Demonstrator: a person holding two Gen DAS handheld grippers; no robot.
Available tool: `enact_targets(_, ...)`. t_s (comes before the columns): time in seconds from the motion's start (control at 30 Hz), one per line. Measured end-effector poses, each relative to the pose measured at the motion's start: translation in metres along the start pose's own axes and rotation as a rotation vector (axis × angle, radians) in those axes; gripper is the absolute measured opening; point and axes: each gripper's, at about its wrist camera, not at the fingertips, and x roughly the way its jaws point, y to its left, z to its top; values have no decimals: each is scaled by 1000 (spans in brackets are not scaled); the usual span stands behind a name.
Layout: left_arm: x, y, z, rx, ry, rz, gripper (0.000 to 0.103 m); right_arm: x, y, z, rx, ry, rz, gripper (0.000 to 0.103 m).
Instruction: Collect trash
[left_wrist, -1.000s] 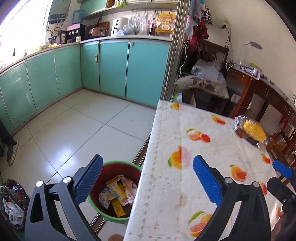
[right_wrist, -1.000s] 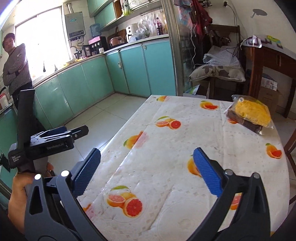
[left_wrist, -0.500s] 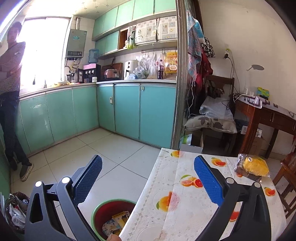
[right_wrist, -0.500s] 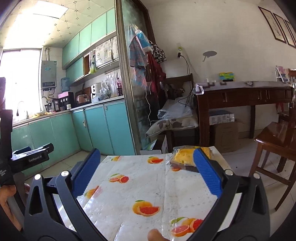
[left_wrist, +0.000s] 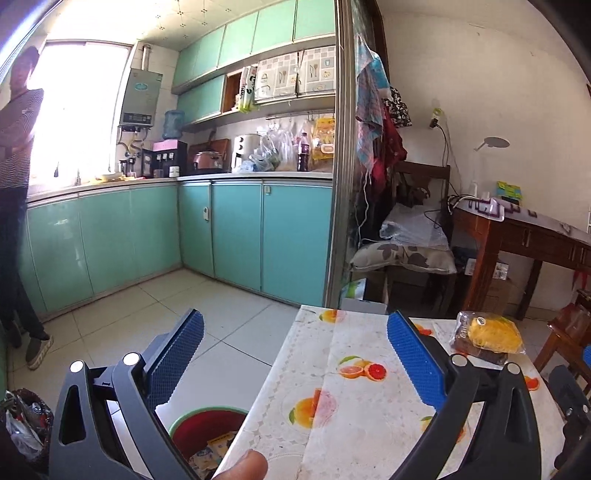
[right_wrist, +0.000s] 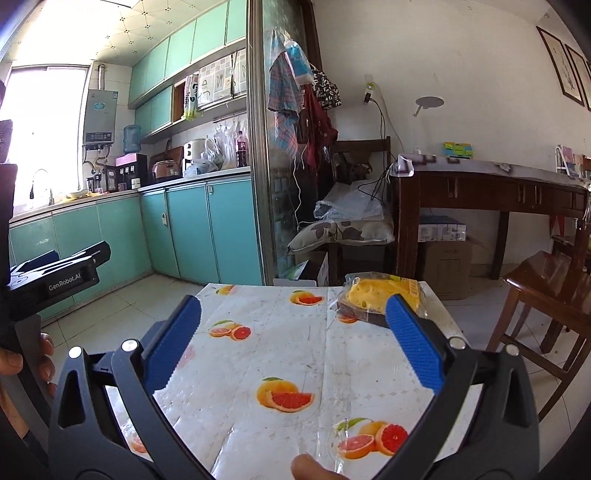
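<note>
We hold both the left hand-held gripper (left_wrist: 291, 363) and the right hand-held gripper (right_wrist: 293, 339) spread wide and empty above the fruit-print plastic-covered table (right_wrist: 295, 354). The clear-wrapped yellow-and-brown packet (right_wrist: 380, 297) lies at the table's far right corner; the green-rimmed red bin (left_wrist: 207, 432) stands on the floor at the left. We should probably reach level with the right, straddle the packet and close gently.

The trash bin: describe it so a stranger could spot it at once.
Start at the table with the fruit-print cloth and look down at the tiled floor off its left edge. There stands a round bin, red inside with a green rim, holding packaging scraps. The dark bag farther left is soft and shapeless.
</note>
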Motion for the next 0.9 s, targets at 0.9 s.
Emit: enact_targets(0.9, 16, -39, -12, 31, 94, -256, 96, -10, -13, 8, -1, 19, -73, 99)
